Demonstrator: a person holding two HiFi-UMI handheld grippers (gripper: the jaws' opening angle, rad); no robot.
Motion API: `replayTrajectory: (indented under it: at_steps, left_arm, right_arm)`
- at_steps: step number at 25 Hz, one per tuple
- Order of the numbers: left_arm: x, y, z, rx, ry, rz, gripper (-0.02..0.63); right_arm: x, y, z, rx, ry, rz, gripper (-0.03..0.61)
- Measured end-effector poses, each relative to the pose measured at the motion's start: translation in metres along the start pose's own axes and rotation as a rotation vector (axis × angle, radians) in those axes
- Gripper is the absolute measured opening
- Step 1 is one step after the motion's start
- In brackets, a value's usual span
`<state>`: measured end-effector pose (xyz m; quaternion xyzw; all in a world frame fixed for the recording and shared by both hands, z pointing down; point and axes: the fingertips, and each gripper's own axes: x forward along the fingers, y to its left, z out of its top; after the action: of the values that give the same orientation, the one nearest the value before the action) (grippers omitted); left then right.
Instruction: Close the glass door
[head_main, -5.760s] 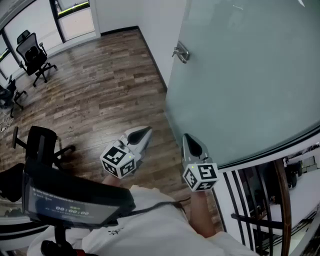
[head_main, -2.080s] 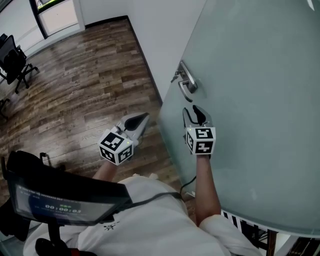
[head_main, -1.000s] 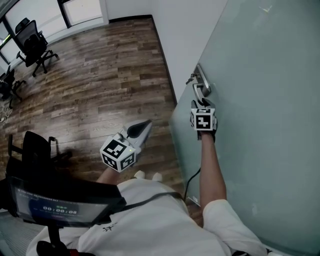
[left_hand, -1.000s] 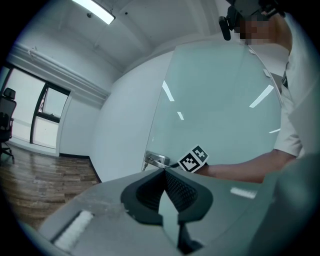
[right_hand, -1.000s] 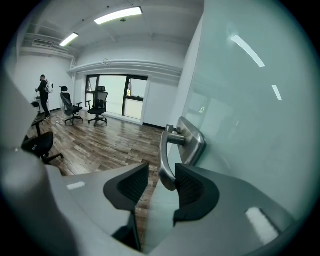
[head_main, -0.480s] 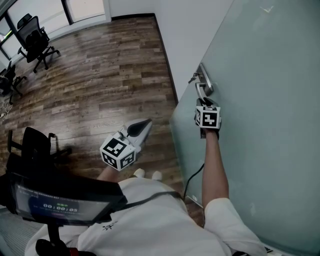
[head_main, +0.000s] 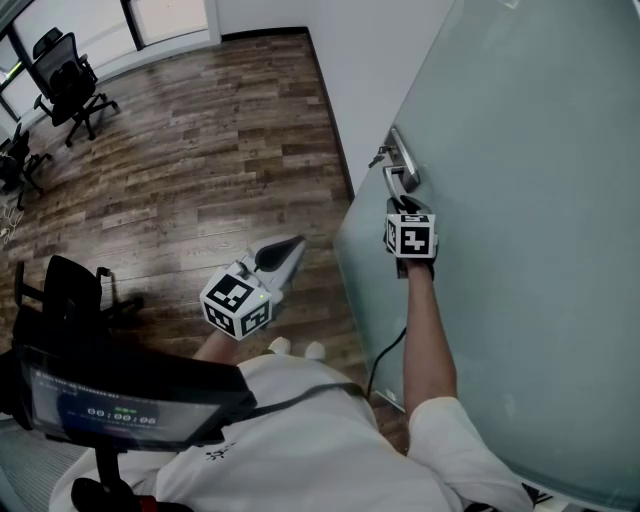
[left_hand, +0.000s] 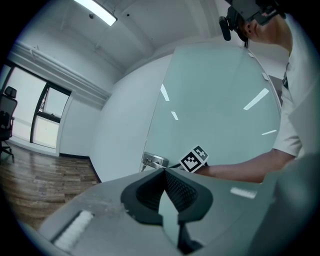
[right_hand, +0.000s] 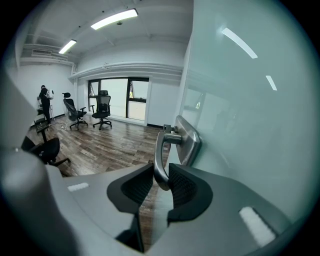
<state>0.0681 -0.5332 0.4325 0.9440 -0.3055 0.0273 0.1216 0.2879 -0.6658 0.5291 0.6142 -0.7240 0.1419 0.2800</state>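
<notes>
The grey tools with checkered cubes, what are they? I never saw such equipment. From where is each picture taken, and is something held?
A person holds a two-jaw gripper in each hand; the marker cubes are part of them. The head view, taken from the person's head, looks down on the wooden floor and the glass door. The other two views come from a camera on each gripper. The right gripper is closed on the metal door handle. The left gripper is shut and holds nothing.

Digits on the dark screen (head_main: 105, 418) too blurred; nothing else legible.
</notes>
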Motion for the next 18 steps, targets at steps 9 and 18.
replayTrajectory:
  at_steps: [9,18]
  left_arm:
    - [0.0,-0.003,-0.004,0.006,-0.003,-0.021,-0.002]
    - [-0.024,-0.007,-0.04,0.003,0.005,-0.07,-0.002]
  right_arm:
    - [-0.003,0.014,-0.007,-0.031,-0.017,0.011,0.107]
    - [-0.018,0.052,-0.035,-0.067,-0.056,0.036,0.11]
